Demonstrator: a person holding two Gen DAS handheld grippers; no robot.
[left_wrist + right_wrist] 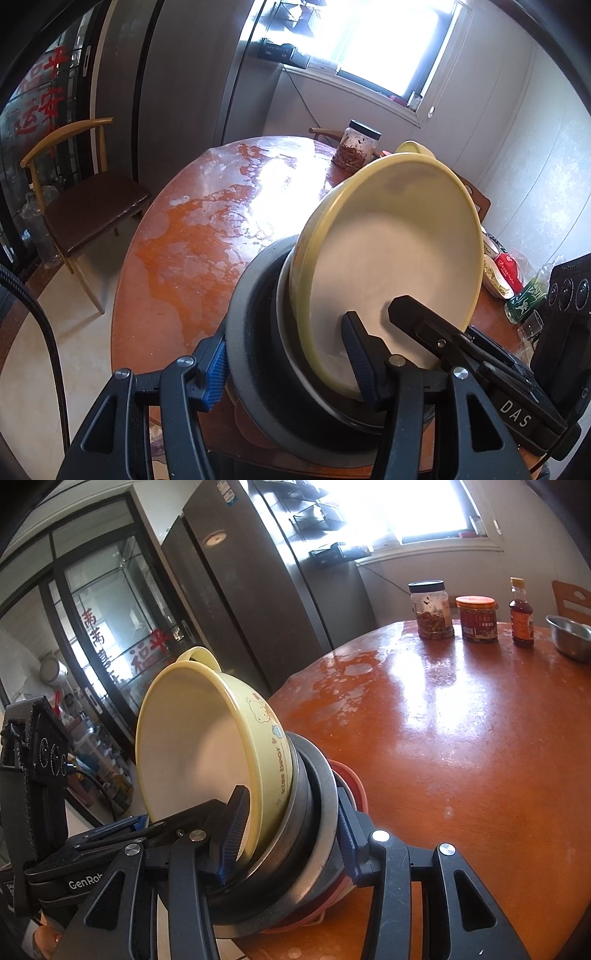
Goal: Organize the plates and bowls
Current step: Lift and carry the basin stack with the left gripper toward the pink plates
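- Both grippers are clamped on the same nested stack [258, 332], held tipped on its side over the near edge of the table [192, 229].
- left gripper [288, 365] pinches across the rims, right gripper [288, 845] too.
- yellow bowl [207, 731] sits innermost.
- 2 jars [430, 609] far back.

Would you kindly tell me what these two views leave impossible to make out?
- Left wrist view: the pink dish under the stack is hidden by the grey plate.
- Right wrist view: the steel bowl is cut by the frame edge.
- Both views: the window is blown out by glare.
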